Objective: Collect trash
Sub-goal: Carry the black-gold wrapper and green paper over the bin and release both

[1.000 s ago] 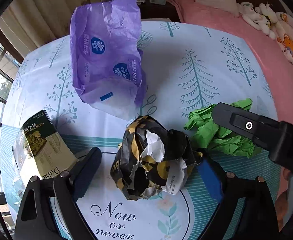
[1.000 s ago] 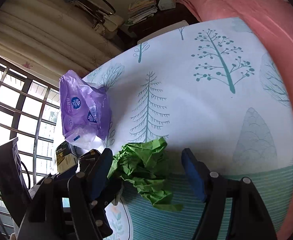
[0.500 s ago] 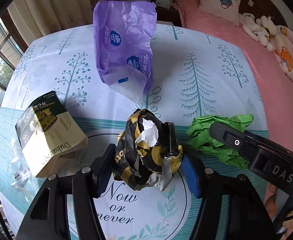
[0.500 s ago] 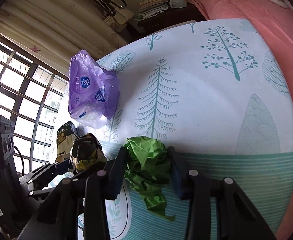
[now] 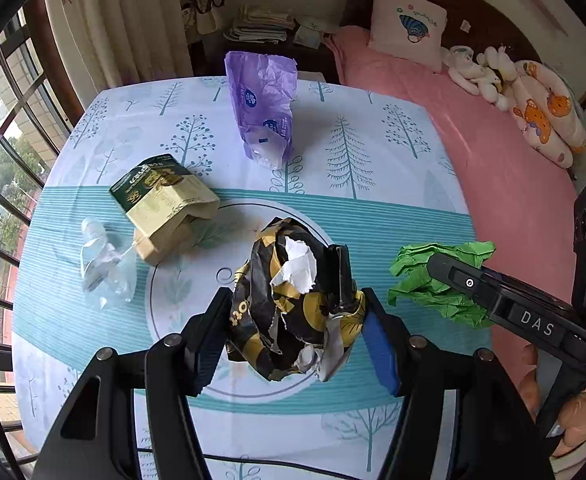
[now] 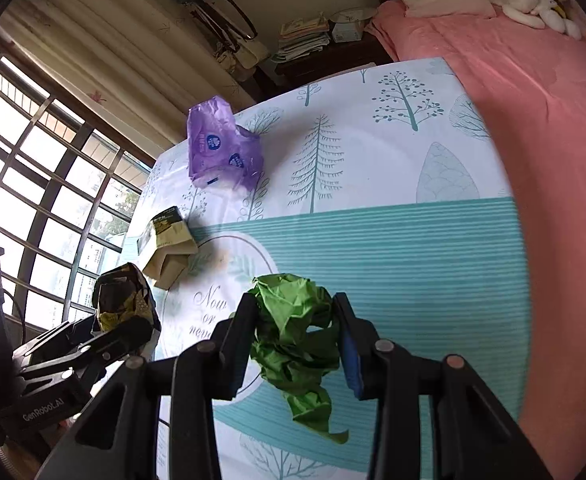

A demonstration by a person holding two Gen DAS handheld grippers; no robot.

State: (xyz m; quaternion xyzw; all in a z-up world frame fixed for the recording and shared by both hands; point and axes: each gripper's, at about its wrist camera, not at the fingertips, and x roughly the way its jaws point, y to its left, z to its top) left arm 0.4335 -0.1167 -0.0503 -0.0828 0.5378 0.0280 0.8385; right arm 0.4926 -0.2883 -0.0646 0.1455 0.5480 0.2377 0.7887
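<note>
My left gripper [image 5: 297, 332] is shut on a crumpled black-and-gold wrapper [image 5: 293, 300] and holds it above the table. The wrapper also shows in the right wrist view [image 6: 123, 294]. My right gripper [image 6: 295, 328] is shut on a crumpled green paper [image 6: 293, 332] and holds it above the table; the green paper shows in the left wrist view [image 5: 433, 280] at the right. On the table lie a purple plastic bag [image 5: 263, 108], a green-and-beige carton [image 5: 165, 200] and a clear plastic wrapper [image 5: 103, 268].
The table wears a tree-print cloth [image 5: 373, 152] with a teal band. A pink bed [image 5: 493, 152] with a pillow and soft toys lies to the right. A barred window [image 6: 33, 184] and curtains stand to the left. Books lie on a dark stand [image 5: 261, 30] behind the table.
Both grippers closed on their trash and rose from the table: the left with the black-and-gold wrapper, the right with the green paper. The table now looks farther away.
</note>
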